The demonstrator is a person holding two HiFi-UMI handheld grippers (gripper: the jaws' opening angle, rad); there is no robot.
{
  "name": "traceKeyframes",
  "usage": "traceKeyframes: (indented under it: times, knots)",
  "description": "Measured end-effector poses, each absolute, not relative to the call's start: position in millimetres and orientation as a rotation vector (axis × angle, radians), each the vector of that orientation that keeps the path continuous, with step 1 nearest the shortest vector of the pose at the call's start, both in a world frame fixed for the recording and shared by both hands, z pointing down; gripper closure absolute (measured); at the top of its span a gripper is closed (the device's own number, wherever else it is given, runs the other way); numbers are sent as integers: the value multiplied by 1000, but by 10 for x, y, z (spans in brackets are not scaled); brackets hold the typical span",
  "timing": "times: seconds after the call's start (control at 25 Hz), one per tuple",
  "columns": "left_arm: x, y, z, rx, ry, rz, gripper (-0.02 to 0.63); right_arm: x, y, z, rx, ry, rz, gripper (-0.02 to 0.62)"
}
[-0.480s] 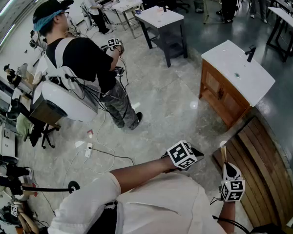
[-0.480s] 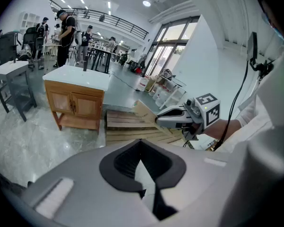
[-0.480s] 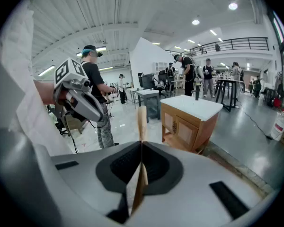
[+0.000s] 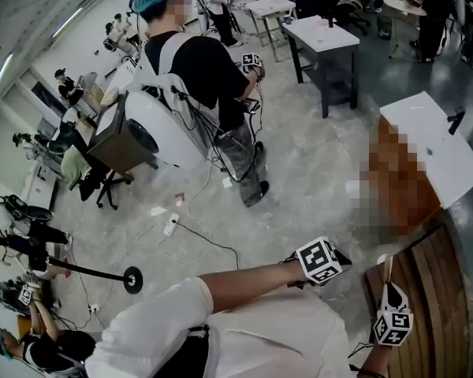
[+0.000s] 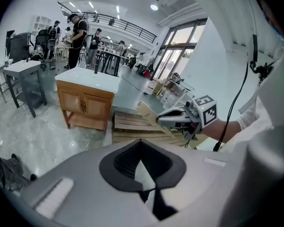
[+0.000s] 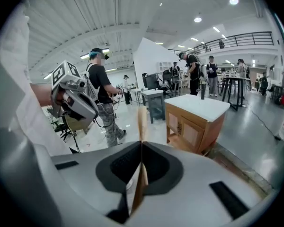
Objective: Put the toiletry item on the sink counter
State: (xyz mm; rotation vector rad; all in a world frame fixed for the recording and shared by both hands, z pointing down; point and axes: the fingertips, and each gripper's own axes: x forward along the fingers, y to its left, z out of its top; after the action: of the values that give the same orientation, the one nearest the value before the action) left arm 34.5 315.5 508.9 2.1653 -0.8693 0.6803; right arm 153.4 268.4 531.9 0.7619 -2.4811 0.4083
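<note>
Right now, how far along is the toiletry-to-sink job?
Done: the right gripper is shut on a thin tan item, so the pickup is finished. In hand: the carry; the sink counter stands apart from it, across the floor. Left: walk over, set the item on the white top, release.

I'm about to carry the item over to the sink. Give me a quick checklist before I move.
1. Right gripper shut on the thin tan item: ok.
2. Left gripper empty, jaws together: ok.
3. Sink counter in sight ahead: ok.
4. Item over the counter: not ok, floor lies between.
5. Other person stands aside from that path: ok.
6. What the item is: cannot tell.
</note>
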Motion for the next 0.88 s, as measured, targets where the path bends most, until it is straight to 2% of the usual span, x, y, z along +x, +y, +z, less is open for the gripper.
traceKeyframes:
  times: [0.24,0.48,0.88]
  knots:
    - [62,3144,5374,2202,-821,692,600,1307,2695,5576,824,-2487,408,584]
    - [312,2068,5254,2281,-660,630,600,1626,1861,5331,968,-2391,425,583]
    - [-416,858,4985,2374,-571,651,600,1123,608,5065,1109,-2309,344,584]
